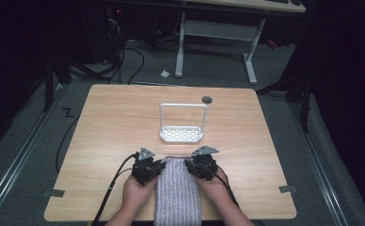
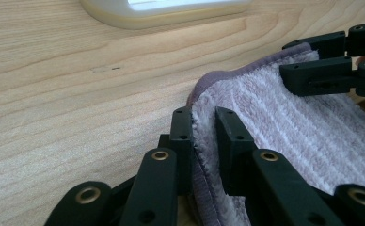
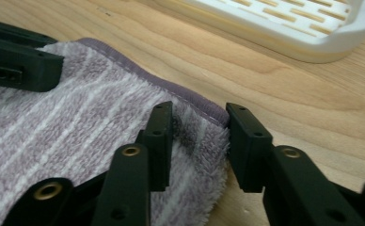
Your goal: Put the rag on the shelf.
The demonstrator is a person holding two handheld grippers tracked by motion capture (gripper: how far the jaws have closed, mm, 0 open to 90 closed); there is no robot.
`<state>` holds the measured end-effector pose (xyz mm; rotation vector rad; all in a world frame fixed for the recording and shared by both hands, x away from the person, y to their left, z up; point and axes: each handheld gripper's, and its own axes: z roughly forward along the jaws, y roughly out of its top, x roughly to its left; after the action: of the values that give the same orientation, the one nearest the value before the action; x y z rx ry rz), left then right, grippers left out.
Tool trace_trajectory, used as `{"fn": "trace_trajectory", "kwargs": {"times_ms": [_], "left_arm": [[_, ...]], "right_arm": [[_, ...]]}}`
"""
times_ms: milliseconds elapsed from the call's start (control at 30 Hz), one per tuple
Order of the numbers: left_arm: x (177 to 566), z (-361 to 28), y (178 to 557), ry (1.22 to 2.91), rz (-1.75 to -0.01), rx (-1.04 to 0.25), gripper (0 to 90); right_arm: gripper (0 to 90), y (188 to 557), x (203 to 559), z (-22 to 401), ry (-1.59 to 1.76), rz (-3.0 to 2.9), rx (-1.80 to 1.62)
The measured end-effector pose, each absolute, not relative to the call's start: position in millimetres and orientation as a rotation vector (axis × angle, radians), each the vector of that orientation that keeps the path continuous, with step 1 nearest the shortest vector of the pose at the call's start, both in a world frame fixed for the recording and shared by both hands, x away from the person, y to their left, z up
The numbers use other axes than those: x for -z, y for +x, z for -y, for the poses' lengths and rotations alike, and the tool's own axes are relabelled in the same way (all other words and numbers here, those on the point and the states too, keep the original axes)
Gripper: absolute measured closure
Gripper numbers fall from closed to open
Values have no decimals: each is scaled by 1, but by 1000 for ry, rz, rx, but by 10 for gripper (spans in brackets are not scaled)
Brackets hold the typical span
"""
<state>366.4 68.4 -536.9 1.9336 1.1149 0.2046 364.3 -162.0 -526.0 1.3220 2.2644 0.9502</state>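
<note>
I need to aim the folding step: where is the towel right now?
In the high view the towel lies at the table's near edge, between the left gripper and right gripper, just before the white rack.

A lab or test room is suggested. A light wooden table point(image 1: 124, 122) is set on grey carpet point(image 1: 30, 155), and metal rails point(image 1: 16, 160) are laid along the floor on both sides of the table. Behind the table, black cables point(image 1: 124, 56) are strewn beneath a white-legged desk point(image 1: 251, 56), and the surroundings beyond are kept dark.
</note>
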Motion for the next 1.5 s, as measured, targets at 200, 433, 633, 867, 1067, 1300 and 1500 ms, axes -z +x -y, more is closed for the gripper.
{"fn": "trace_trajectory", "kwargs": {"times_ms": [200, 433, 633, 867, 1067, 1300, 1500], "left_arm": [[537, -68, 366, 1942, -1110, -213, 781], [537, -69, 367, 1931, -1115, -196, 782], [530, -70, 358, 1891, -1058, -269, 816], [516, -69, 353, 1831, -1049, -319, 815], [501, -68, 349, 1775, -1008, -354, 814], [487, -65, 347, 1765, -964, -369, 814], [477, -64, 349, 1747, -951, -389, 815]], "right_arm": [[812, 363, 527, 160, 1278, -2301, -974], [839, 362, 526, 163, 1219, -2306, -996], [839, 346, 513, 169, 1176, -2200, -1121], [839, 337, 501, 174, 1126, -2113, -1210], [838, 332, 492, 175, 1104, -2063, -1234], [838, 331, 483, 173, 1083, -2026, -1243], [838, 332, 473, 171, 1061, -2007, -1240]]}}
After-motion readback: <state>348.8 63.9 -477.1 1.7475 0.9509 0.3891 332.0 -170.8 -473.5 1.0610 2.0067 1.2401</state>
